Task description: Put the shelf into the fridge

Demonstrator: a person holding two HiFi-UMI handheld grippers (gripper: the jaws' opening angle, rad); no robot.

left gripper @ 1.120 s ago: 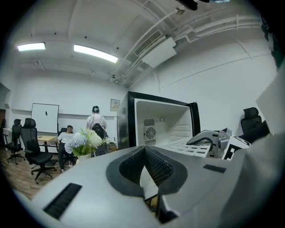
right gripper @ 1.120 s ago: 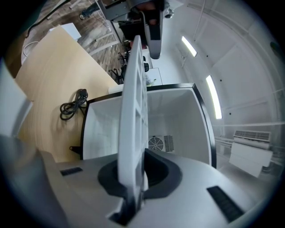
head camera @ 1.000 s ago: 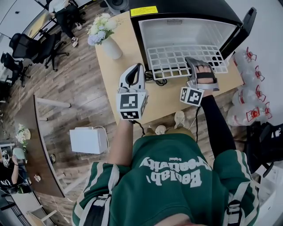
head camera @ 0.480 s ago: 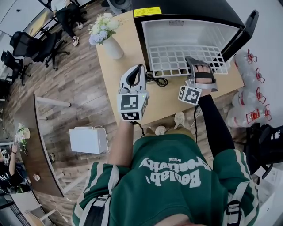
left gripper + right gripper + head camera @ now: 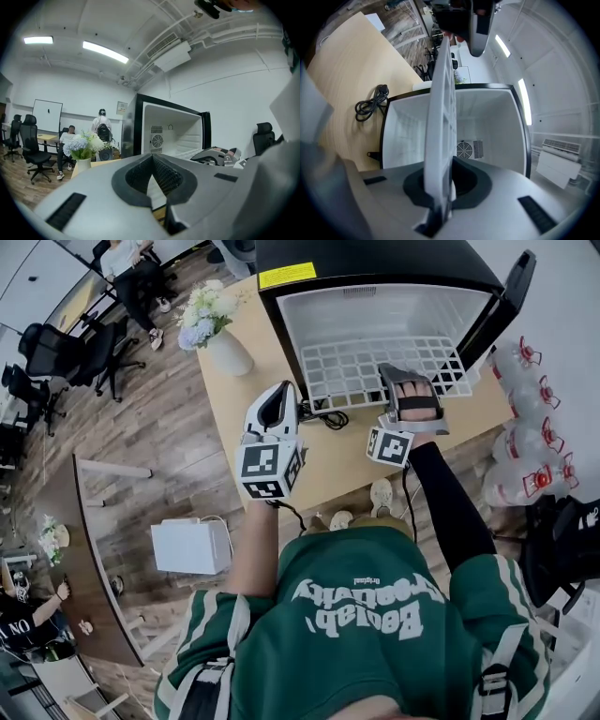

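The white wire shelf (image 5: 373, 369) lies flat in the mouth of the open black fridge (image 5: 375, 268), its front part sticking out over the table. My right gripper (image 5: 401, 373) is shut on the shelf's front edge. In the right gripper view the shelf (image 5: 442, 108) runs edge-on between the jaws of the right gripper (image 5: 442, 190), toward the fridge's white inside (image 5: 487, 126). My left gripper (image 5: 277, 399) hovers over the table left of the fridge, shut with nothing in it. In its own view the left gripper (image 5: 152, 183) has its pads together, and the fridge (image 5: 171, 131) stands ahead.
The fridge stands on a light wooden table (image 5: 234, 399). A coiled black cable (image 5: 323, 414) lies in front of it, a vase of flowers (image 5: 214, 322) at its left. The fridge door (image 5: 511, 296) stands open at right. Water bottles (image 5: 525, 432) sit on the floor to the right.
The fridge, shelf and both grippers have drifted slightly left in the head view together. The right gripper still holds the shelf; the left stays shut.
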